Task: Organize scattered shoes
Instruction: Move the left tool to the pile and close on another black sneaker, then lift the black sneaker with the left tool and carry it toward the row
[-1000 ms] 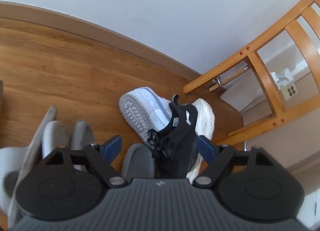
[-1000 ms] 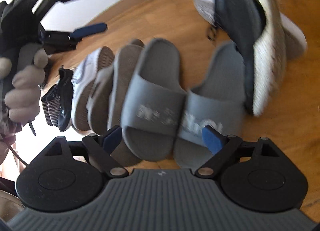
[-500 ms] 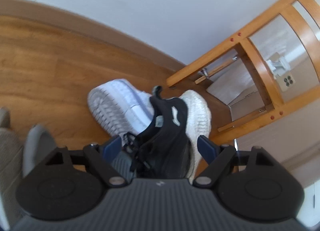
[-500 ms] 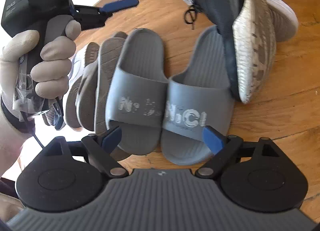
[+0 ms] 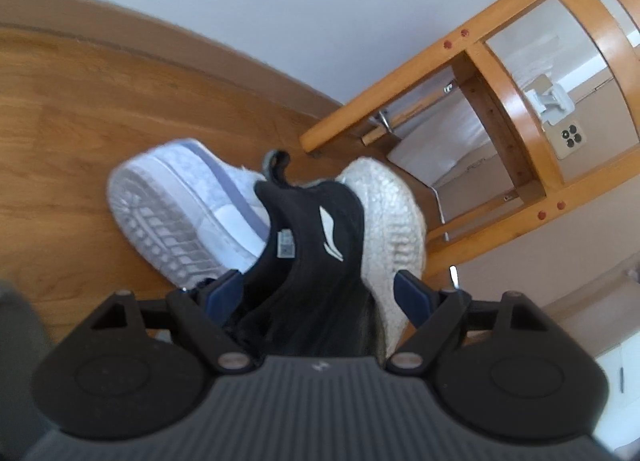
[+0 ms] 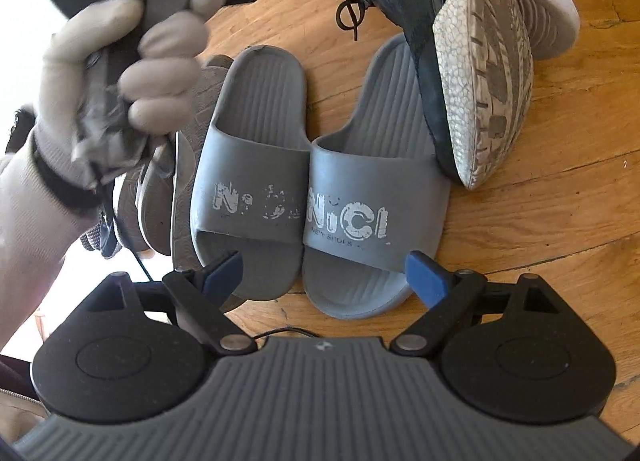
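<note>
Left tool: jaws standing wide, straddling black sneaker without pressing; the shoe is lying on its side on the wooden floor, leaning on a white sneaker at 11 o'clock. Judged light, soft upper, firm sole: collar or heel is offering best hold.

Right tool: released, hovering over 2 grey slides, judged flexible, light.

We cannot tell what the worn lettering on the left grey slide spells; beside it, the gloved hand blurs and hides the tan soles, and the black sneaker's heel leaves the frame
</note>
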{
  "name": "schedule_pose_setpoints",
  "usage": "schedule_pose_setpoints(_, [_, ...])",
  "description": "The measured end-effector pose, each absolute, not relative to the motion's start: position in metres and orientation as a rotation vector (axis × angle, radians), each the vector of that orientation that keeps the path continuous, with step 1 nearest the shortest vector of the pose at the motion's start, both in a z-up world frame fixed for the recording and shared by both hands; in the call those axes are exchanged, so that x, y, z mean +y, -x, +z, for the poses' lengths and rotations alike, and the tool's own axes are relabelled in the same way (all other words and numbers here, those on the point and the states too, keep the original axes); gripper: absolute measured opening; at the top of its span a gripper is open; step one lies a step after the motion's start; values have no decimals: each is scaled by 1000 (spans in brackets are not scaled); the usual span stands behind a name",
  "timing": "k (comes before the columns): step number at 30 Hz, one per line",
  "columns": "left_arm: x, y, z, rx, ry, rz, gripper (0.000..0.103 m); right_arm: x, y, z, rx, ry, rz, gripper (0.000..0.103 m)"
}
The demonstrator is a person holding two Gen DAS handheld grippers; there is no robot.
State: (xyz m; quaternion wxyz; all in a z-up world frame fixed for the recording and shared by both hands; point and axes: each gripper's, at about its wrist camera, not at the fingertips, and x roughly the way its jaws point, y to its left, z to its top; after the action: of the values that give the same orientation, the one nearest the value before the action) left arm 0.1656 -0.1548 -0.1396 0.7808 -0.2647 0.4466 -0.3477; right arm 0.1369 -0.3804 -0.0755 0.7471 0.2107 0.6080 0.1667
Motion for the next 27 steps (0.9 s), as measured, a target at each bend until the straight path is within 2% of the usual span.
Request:
schedule_pose_setpoints(1, [-157, -166, -142, 965, 581, -761, 76, -380, -136, -76, 1334, -462, 364, 90])
schedule_pose_setpoints(2, [-159, -165, -144, 953, 600, -781, 61, -380, -135, -77, 1337, -462, 364, 90])
schedule_pose_setpoints(5, [-168, -157, -137, 914, 566, -820, 33, -381, -134, -78, 1341, -465, 362, 90])
schedule_pose_setpoints(8, [-176, -149, -129, 886, 522, -849, 19, -382, -133, -79, 1343, -472, 359, 90])
schedule_pose_setpoints(16, [-176, -148, -143, 954, 574, -837, 19, -383, -133, -82, 1351, -475, 354, 90])
schedule_pose_setpoints(27, [-181, -130, -118, 871, 614, -845, 8, -381, -133, -86, 1372, -474, 349, 91])
